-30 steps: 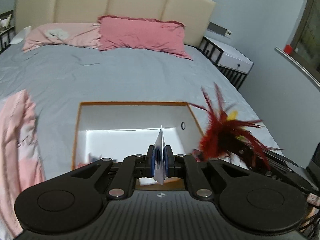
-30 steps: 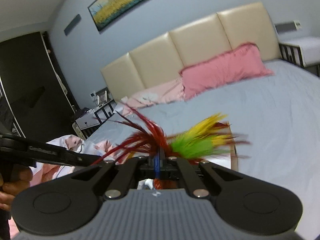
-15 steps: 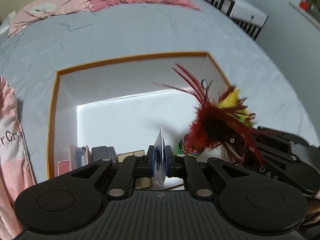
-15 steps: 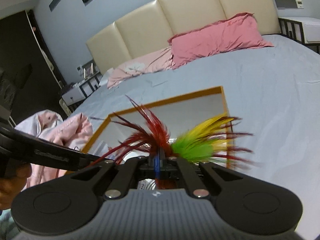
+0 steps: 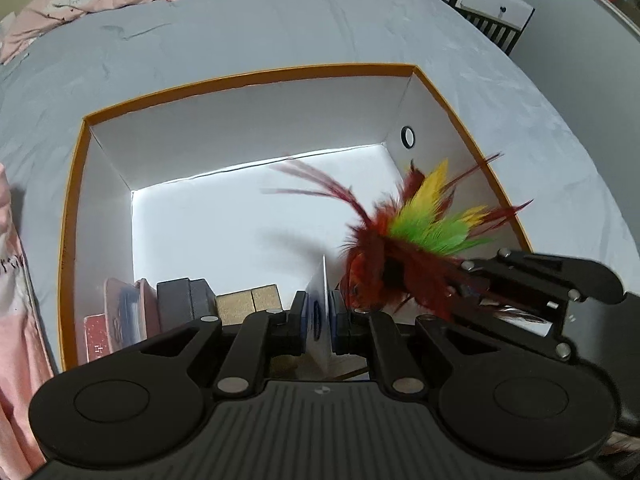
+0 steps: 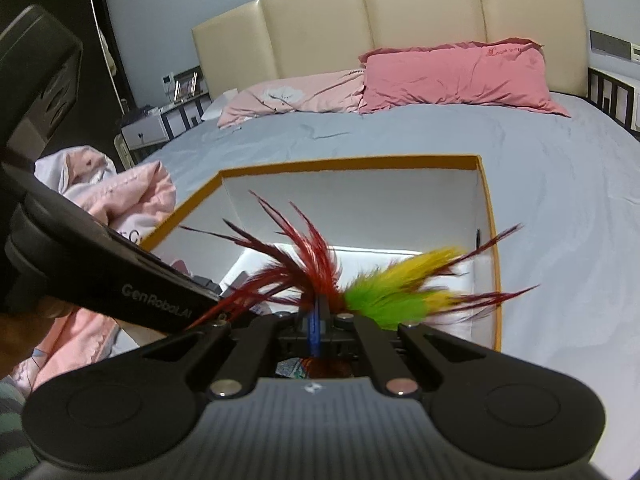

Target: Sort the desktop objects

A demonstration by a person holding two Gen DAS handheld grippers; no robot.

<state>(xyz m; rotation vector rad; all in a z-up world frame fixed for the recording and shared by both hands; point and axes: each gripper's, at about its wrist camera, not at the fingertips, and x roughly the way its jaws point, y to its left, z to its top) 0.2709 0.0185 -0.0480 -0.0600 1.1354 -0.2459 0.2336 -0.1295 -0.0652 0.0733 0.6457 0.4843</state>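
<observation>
Counts of things seen on the bed, kind by kind.

One open box (image 5: 440,92) with an orange rim is counted, and one round hole (image 5: 408,136) is seen in its right wall. Along its near wall about five small items are lined up: one red (image 5: 95,342), one pink and blue (image 5: 124,312), one dark (image 5: 182,300) and two gold blocks (image 5: 248,306) (edges partly hidden, so the tally is approximate). One white card (image 5: 323,312) and one feather shuttlecock (image 6: 384,292) are counted, each held in one of two grippers (image 5: 323,318) (image 6: 318,320). Two pink pillows (image 6: 460,76) (image 6: 296,96) are counted at the far end, one bundle of pink cloth (image 6: 128,196) at the left, and two nightstands (image 6: 148,132) (image 5: 496,4).
</observation>
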